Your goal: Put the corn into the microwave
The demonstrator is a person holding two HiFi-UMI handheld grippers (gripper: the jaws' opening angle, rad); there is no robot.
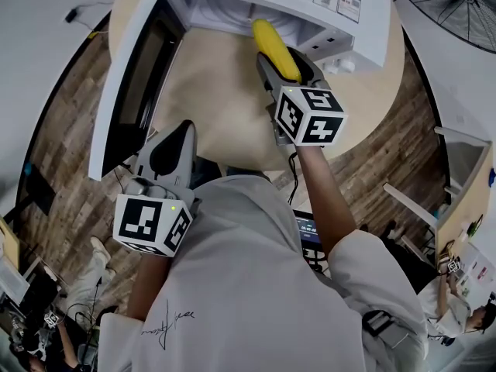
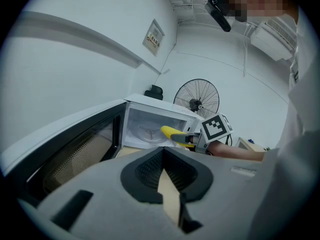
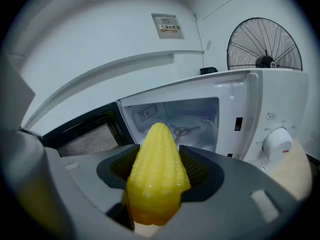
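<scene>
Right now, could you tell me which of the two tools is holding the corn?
The right tool, at the open microwave, grips the corn; the left tool, back by the door, holds nothing.

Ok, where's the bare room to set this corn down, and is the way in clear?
The microwave cavity is bare around its turntable hub, between the open door on the left and the knob panel on the right. The table before it is bare too. Tightest spot: the corn sits near the panel side.
</scene>
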